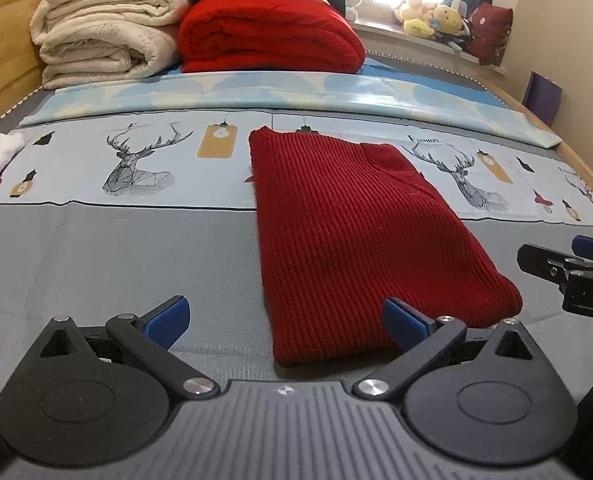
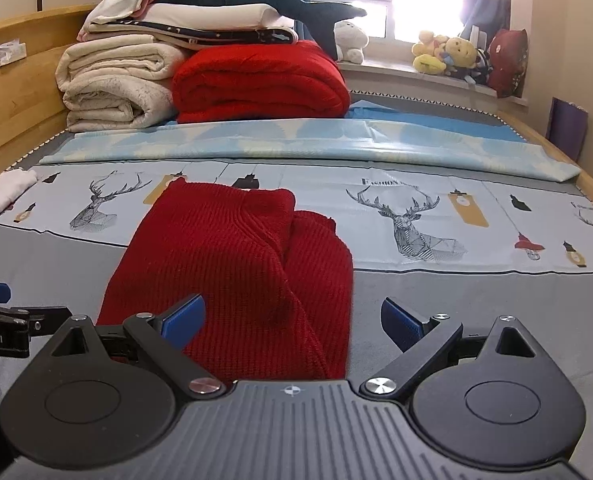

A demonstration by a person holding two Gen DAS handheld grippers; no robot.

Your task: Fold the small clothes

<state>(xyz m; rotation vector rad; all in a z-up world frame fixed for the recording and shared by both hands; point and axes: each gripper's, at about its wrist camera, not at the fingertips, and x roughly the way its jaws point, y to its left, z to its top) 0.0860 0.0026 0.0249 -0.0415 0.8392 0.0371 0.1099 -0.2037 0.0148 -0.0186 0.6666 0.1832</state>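
left wrist view: left gripper [image 1: 286, 322] low over the grey part of the bed sheet [image 1: 116, 256], jaws spread wide, nothing held. dark red ribbed knit sweater [image 1: 360, 220] folded into a long strip, flat on the sheet, near end between the blue pads [image 1: 168, 318], closer to the right-hand one. right gripper [image 1: 568, 264] partly visible at right edge. folded red blanket [image 1: 268, 36] and cream blankets [image 1: 104, 36] stacked at far end.

right wrist view: right gripper [image 2: 292, 320] jaws wide apart, empty. sweater [image 2: 232, 272] lying directly ahead, near end by the left-hand pad, a fold running along its length. white garment [image 2: 0, 196] at far left on the sheet. plush toys [image 2: 448, 54] on the windowsill.
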